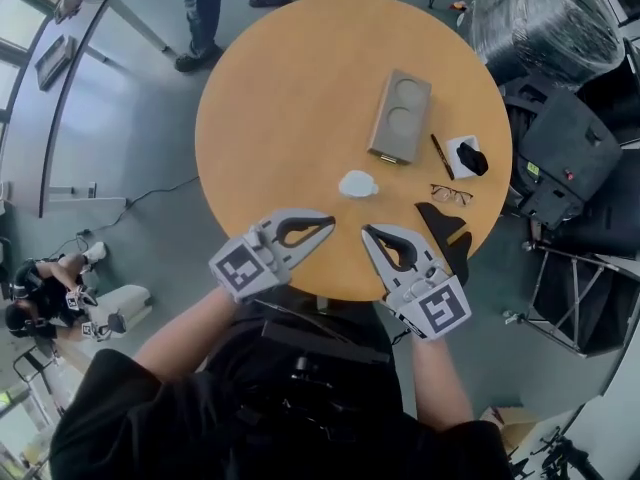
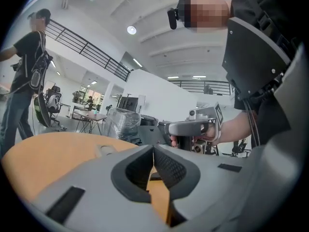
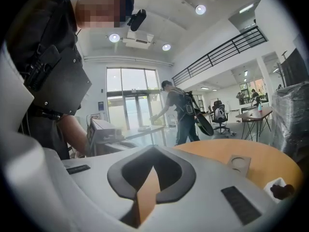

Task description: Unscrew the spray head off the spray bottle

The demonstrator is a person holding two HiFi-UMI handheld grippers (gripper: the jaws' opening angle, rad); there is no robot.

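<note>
Both tools hang clenched and empty over the round wooden worktop (image 1: 270, 118). The left hand-held gripper (image 1: 328, 224) is at 7 o'clock and the right hand-held gripper (image 1: 369, 232) at 5 o'clock, their tips near each other. What looks like the spray bottle (image 1: 358, 183), small and white from above, stands just 6 o'clock of centre, untouched. A grey two-well tray (image 1: 400, 116) lies at 1 o'clock, spectacles (image 1: 451, 194) at 4 o'clock.

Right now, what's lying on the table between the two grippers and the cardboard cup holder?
Just a small white object; the head view shows it.
</note>
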